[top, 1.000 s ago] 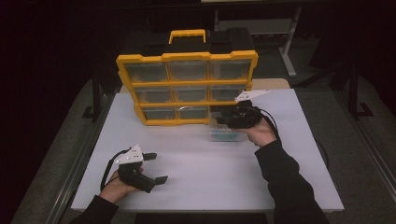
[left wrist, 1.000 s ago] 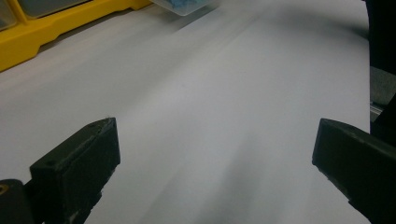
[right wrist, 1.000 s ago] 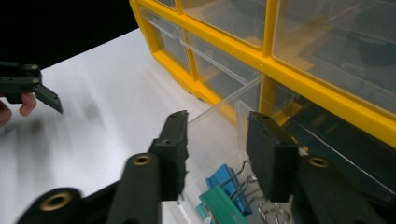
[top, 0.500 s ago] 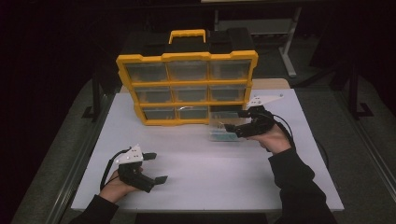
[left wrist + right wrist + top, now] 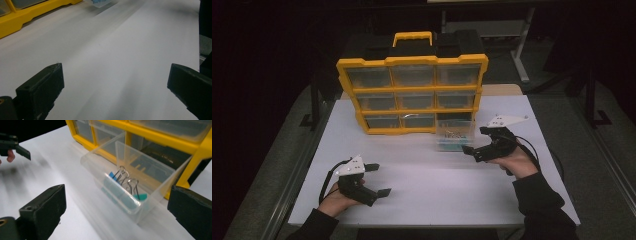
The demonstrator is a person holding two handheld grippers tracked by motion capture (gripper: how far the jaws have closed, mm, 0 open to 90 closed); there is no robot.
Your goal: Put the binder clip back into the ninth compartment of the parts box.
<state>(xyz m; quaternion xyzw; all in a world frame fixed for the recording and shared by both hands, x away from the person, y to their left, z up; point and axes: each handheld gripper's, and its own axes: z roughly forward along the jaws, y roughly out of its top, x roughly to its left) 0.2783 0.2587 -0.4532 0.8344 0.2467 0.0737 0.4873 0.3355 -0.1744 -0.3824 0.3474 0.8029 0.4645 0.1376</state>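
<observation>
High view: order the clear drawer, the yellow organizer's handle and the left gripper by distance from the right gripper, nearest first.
1. Clear drawer: on the table just in front of the right gripper, which is open.
2. Left gripper: across the table, at the near left.
3. Handle: on top of the yellow organizer, at the back.

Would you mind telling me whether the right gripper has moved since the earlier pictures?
Yes. The right gripper, its jaws just opened, has drawn back rightward from the clear drawer, away from the yellow organiser.
</observation>
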